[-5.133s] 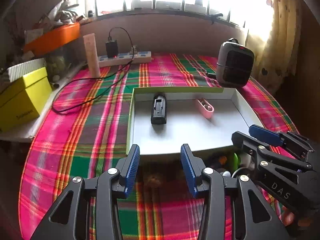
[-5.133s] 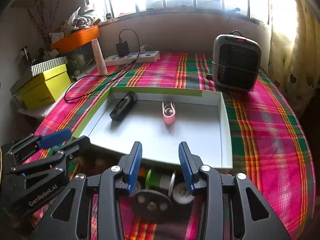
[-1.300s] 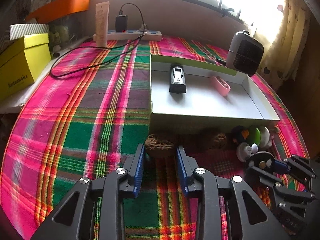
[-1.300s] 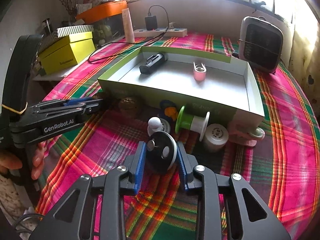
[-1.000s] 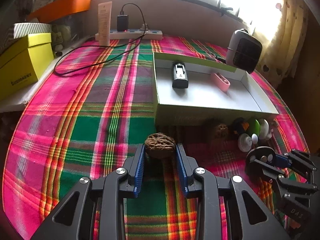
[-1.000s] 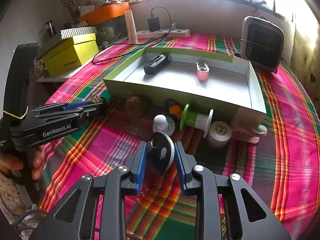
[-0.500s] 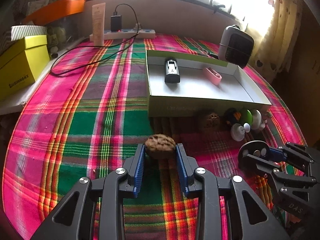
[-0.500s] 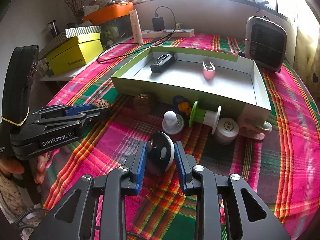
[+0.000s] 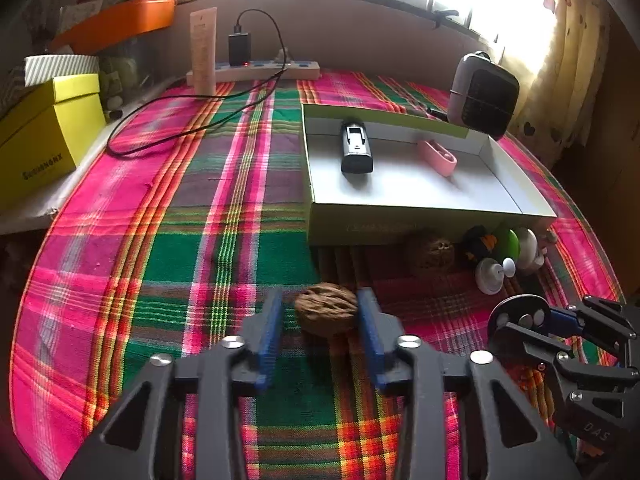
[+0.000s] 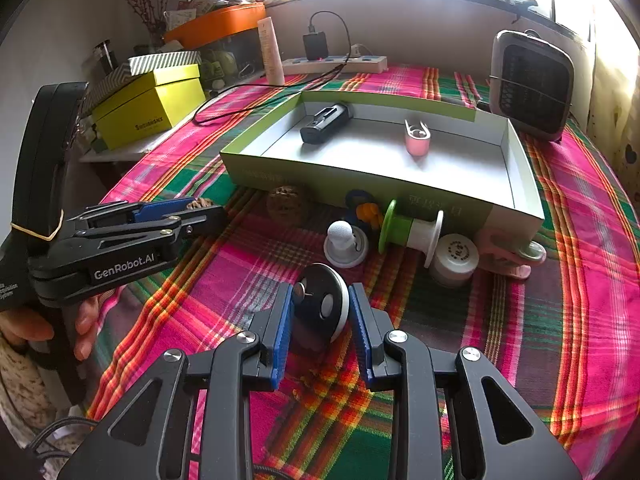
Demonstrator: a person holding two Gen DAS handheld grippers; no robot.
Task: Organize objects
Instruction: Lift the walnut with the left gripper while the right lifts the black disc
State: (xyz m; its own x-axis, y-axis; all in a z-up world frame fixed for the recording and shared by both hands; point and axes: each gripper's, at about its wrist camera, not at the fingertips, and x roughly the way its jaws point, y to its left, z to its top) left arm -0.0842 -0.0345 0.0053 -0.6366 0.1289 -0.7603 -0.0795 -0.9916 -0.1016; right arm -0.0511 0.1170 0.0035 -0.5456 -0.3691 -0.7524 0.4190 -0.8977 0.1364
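My left gripper [image 9: 320,314] has opened around a brown walnut [image 9: 326,309], with a gap on its left side; the walnut rests on the plaid cloth. My right gripper [image 10: 320,312] is shut on a black and white disc [image 10: 320,304] held just above the cloth; it also shows in the left wrist view [image 9: 520,316]. The open white box [image 9: 420,216] holds a black device [image 9: 355,148] and a pink clip [image 9: 438,152]. A second walnut [image 9: 432,252] lies by the box front.
In front of the box lie a green spool [image 10: 408,230], a white knob [image 10: 344,242], a white cap [image 10: 456,256] and a dark toy [image 10: 364,206]. A heater [image 10: 532,84], yellow box [image 10: 152,106] and power strip with cable [image 10: 336,64] stand behind.
My left gripper's jaws have spread apart and let the walnut go onto the cloth. My right gripper stays shut on the disc, drawn back slightly from the box.
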